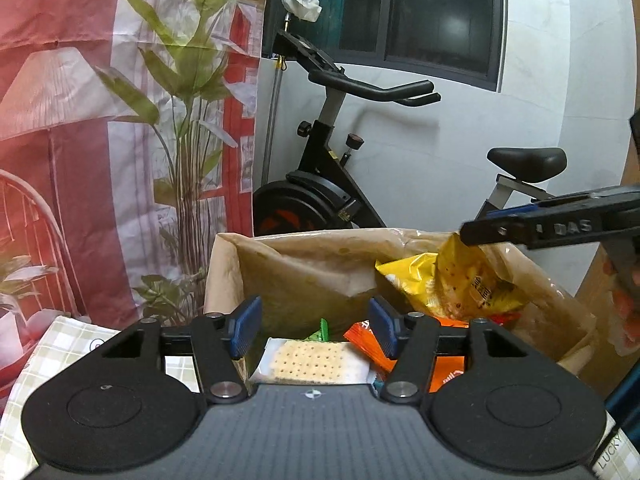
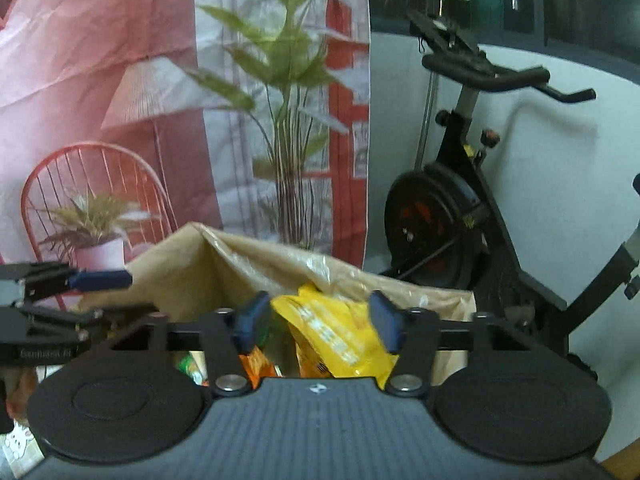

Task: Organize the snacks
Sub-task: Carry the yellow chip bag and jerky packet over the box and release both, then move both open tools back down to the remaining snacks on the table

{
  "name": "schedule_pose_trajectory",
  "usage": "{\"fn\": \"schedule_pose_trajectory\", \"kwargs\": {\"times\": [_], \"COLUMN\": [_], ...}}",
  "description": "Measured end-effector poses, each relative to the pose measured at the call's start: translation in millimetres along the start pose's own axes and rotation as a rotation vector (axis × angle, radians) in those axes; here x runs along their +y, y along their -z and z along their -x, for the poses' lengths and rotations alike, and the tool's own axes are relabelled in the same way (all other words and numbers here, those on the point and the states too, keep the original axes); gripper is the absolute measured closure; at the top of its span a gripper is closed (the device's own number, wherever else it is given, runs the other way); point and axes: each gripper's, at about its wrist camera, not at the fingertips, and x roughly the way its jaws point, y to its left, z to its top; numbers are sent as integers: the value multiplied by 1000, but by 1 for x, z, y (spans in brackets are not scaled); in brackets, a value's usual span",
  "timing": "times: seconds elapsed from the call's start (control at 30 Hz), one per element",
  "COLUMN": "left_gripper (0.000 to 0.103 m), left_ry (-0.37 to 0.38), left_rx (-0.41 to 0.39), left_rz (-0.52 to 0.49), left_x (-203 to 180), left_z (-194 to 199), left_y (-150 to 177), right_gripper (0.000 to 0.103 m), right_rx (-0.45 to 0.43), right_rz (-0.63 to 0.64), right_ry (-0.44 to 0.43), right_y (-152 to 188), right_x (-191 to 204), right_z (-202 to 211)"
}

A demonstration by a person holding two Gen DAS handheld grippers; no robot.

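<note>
Two grippers over one brown bag (image 1: pixel 304 264) of snacks. Left wrist view: left gripper (image 1: pixel 314 326) hangs wide open with nothing in it, and a cracker pack (image 1: pixel 312 362) lies in the bag right below the gap between its pads. Off to the right, the right gripper (image 1: pixel 476 236) touches the top of a yellow pack (image 1: pixel 468 284); can't tell its grip from here.

Right wrist view: right gripper (image 2: pixel 320 322) has pads spread, the yellow pack (image 2: pixel 340 336) between them, leaning toward the right pad (image 2: pixel 386 326). Whether it's actually pinched, can't tell. Left gripper (image 2: pixel 100 280) sits at the far left by the bag's rim.
</note>
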Motion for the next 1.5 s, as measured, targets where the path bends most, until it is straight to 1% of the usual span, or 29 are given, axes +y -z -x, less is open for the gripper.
{"fn": "schedule_pose_trajectory", "kwargs": {"times": [0.03,0.07,0.1,0.13,0.2,0.27,0.3,0.4,0.47,0.5,0.53,0.6,0.77,0.9,1.03,1.17,1.23,1.3,1.43,1.47,1.5], "left_gripper": [41,41,41,41,41,41,41,41,41,41,41,41,41,41,41,41,40,38,38,38,38], "left_ry": [0,0,0,-1,-1,0,0,-2,-2,-1,2,0,2,12,2,3,0,10,20,19,17], "left_rx": [1,2,4,8,13,19,22,24,19,16,16,31,30,45,53,92,110,132,178,187,191], "left_rz": [-1,-1,0,-1,-5,-12,-16,-14,-14,-13,-12,-12,-18,-3,-36,-43,-35,-27,-13,-8,-3], "left_x": [0,0,0,0,-1,-2,-2,-3,-4,-4,-4,-4,1,10,13,15,17,18,21,23,25], "left_z": [1,0,0,0,0,0,-1,3,9,13,18,27,60,79,92,90,86,79,64,60,56], "left_y": [0,0,0,0,0,0,0,0,0,0,1,3,23,43,66,88,96,104,120,123,126], "right_gripper": [65,69,84,92,91,91,91,88,87,83,72,65,65,64,58,55,52,51,51,51,48], "right_rx": [-1,14,51,106,168,234,252,267,248,220,191,131,20,-24,-70,-81,-88,-81,7,26,41], "right_rz": [-5,-20,-44,-74,-120,-136,-140,-117,-130,-130,-132,-137,-140,-131,-117,-140,-119,-108,-173,-168,-152], "right_ry": [16,38,56,68,83,61,60,66,68,69,68,42,-28,-63,-63,-50,-9,12,16,28,48], "right_y": [0,0,1,4,12,18,20,23,25,28,30,37,60,84,113,140,154,168,195,199,204], "right_x": [1,2,1,-1,-6,-6,-6,-3,-1,1,3,8,24,37,47,52,57,61,60,60,62], "right_z": [-2,-7,-14,-23,-37,-45,-47,-41,-29,-19,-10,12,61,87,104,108,107,103,81,76,70]}}
